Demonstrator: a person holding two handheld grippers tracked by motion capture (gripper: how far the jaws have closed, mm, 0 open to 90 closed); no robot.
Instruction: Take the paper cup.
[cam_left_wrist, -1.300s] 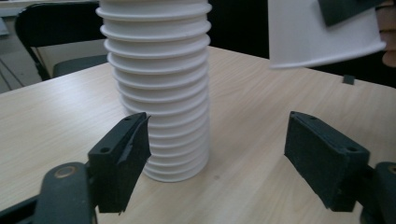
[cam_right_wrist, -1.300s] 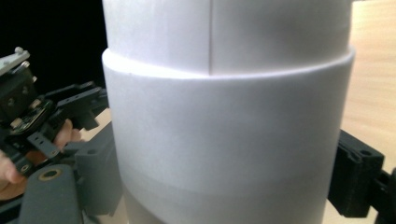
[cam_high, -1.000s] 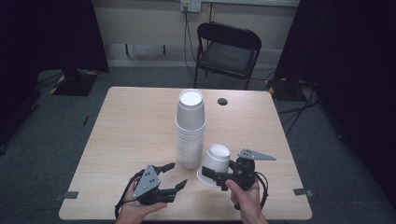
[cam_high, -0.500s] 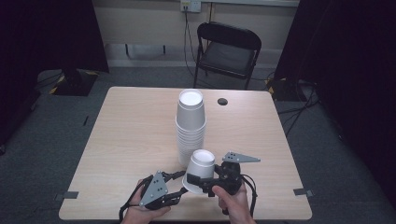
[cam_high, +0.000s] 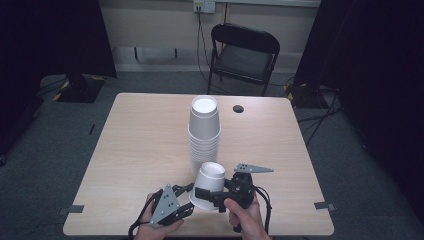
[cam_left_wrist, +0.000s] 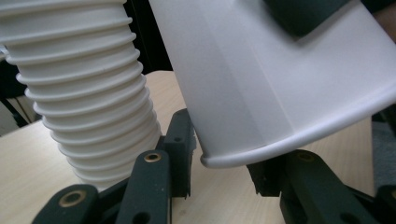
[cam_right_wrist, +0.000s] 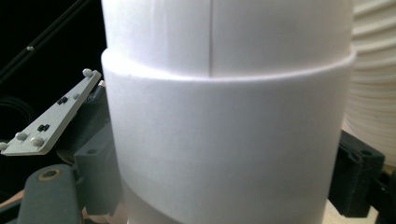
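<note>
a tall stack of white paper cups (cam_high: 204, 131) stands upside down near the middle of the light wood worktop (cam_high: 130, 145). just near of it, at the near edge, the right claw (cam_high: 212, 195) is clamped on the side of a single white cup (cam_high: 207, 184), which is held tilted and off the worktop, base up and wide rim toward the near left. in the right claw's own view the cup (cam_right_wrist: 224, 121) sits between the two black jaws, pressed by both, with the ribbed stack (cam_right_wrist: 373, 84) at the far right and the left claw's grey three-cornered plate (cam_right_wrist: 49, 116) at the left.

the left claw (cam_high: 187, 200) lies just left of the held cup, its jaws apart. in its own view the cup's rolled rim (cam_left_wrist: 289, 140) hangs just above and between its spread jaws (cam_left_wrist: 224, 168), not gripped; i cannot tell whether the rim touches them. the stack (cam_left_wrist: 84, 93) rises at the left.

a small dark round hole (cam_high: 238, 108) sits in the far worktop, and a black folding chair (cam_high: 243, 52) stands beyond the far edge.
</note>
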